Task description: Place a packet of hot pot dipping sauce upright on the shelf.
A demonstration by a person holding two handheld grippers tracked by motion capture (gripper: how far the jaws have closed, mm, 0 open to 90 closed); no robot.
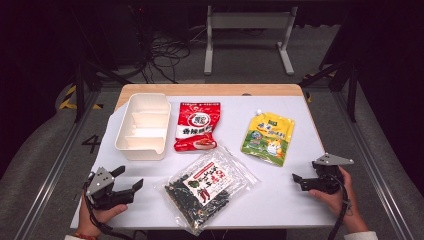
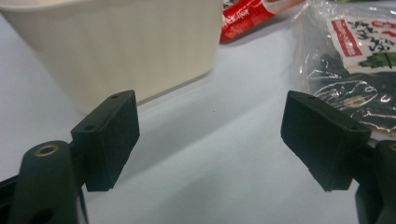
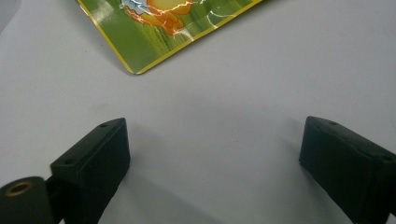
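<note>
Left gripper [image 1: 129,178] sits near the front left corner of the white desk [image 1: 280,195], held in the person's left hand [image 1: 102,212], jaws spread wide with nothing between them, only bare desk surface in the gap. From the left gripper view the gripper [image 2: 210,140] looks toward the cream tray [image 2: 121,42], which sits just beyond the jaw on that view's left, not touching; clear seaweed bag [image 2: 348,70] lies beyond the other jaw, also apart. Right gripper [image 1: 298,181] sits near the front right edge of the desk in the right hand [image 1: 336,199], jaws released, empty. In the right gripper view the gripper [image 3: 212,154] shows bare desk between the jaws, and the corner of the green-yellow pouch [image 3: 159,32] lies ahead on the desk, near but clear of both jaws. On the high view: cream tray [image 1: 142,127] at back left, divided into compartments, nothing visible inside; red snack packet [image 1: 197,126] flat just right of the tray; green-yellow pouch [image 1: 268,137] flat toward the right, spout pointing to the far side, slightly tilted; clear seaweed bag [image 1: 207,187] at front centre, lying diagonally between the two grippers, closer to the left one. All four things rest on the desk, none gripped.
</note>
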